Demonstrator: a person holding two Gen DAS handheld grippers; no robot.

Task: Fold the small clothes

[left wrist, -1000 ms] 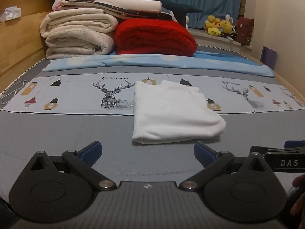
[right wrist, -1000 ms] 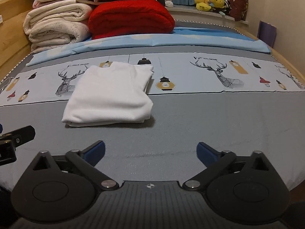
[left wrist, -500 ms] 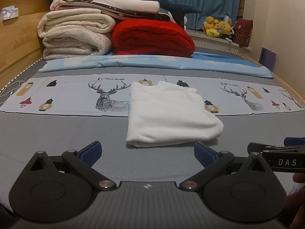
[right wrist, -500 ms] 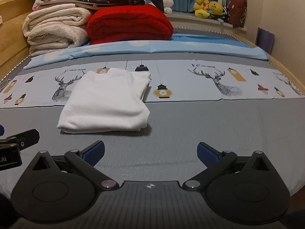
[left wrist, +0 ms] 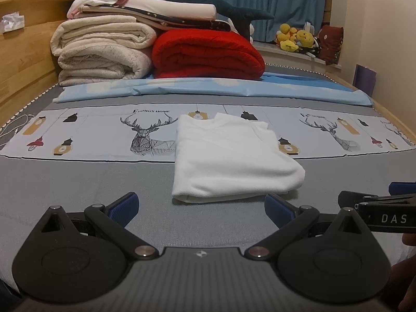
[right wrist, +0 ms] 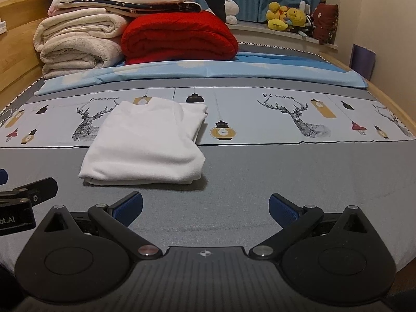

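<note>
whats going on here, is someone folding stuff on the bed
Yes. A person holds a two-finger gripper in each hand over a grey bed cover. A small white garment lies folded into a neat rectangle, partly on the deer-print sheet. The left gripper and right gripper are both open, short of the garment and touching nothing. The fold looks finished.

Both wrist views sat low over the bed's [left wrist: 78, 182] near edge, facing its far end. Each caught the same folded white garment [left wrist: 228, 156] [right wrist: 148, 143], close ahead, right view offset rightward.
</note>
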